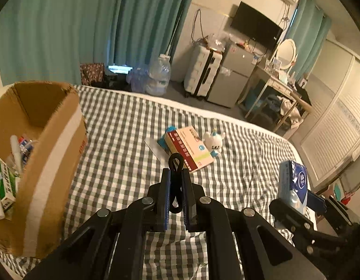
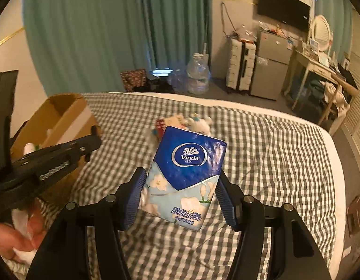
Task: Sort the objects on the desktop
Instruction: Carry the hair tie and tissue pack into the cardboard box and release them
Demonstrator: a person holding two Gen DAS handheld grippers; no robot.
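Observation:
My left gripper [image 1: 176, 175] is shut on a small black clip [image 1: 175, 163], held above the checked bed beside the open cardboard box [image 1: 51, 144]. My right gripper [image 2: 181, 182] is shut on a blue Vinda tissue pack [image 2: 186, 163], held above the bed; it also shows at the right of the left wrist view [image 1: 294, 184]. A red and cream box [image 1: 191, 147], a blue item [image 1: 164, 137] under it and a small white plush toy [image 1: 213, 141] lie mid-bed.
The cardboard box holds a green and white carton [image 1: 6, 184] and a white marker [image 1: 15, 149]. Beyond the bed stand a water jug [image 1: 160, 72], a white suitcase [image 1: 202, 70], a small fridge [image 1: 231, 77] and a desk [image 1: 280, 88].

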